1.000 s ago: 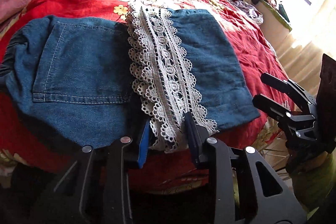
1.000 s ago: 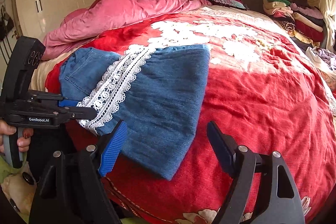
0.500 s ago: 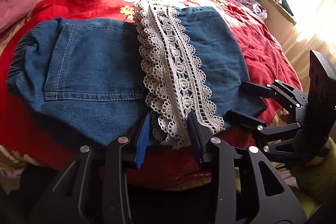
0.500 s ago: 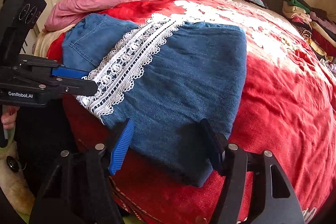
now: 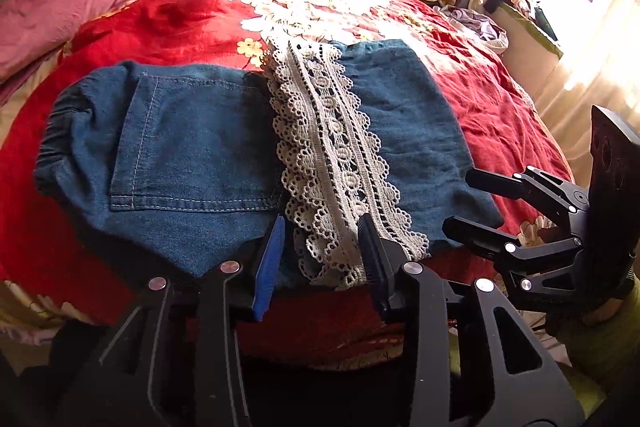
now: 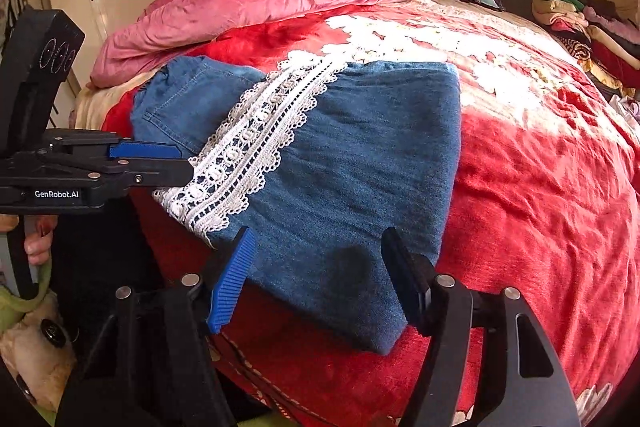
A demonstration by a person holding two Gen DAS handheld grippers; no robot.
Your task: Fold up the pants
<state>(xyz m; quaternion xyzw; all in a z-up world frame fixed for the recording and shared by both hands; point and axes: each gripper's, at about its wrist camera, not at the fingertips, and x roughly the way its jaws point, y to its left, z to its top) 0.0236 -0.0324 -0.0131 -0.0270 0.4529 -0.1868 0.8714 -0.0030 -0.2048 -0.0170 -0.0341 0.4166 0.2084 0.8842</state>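
Left wrist view is showing the pants (image 5: 240, 147) lying already folded on the red bedspread (image 5: 160, 19), their long axis running left to right along the near edge of the bed, with the waistband at the left, the folded end at the right and a white lace band (image 5: 336, 163) crossing the middle from far to near. The left gripper (image 5: 320, 255) is sitting at the near end of that lace, its jaws partly open and having just been widening, straddling the lace hem without the pads visibly pinching it. The right gripper (image 6: 320, 275) is hanging over the near right corner of the denim, its jaws standing wider after narrowing a moment ago, the cloth lying between and below them, not gripped. Both are facing the near edge, so the next fold looks likely to lift that edge; the right one is nearer the free folded end.
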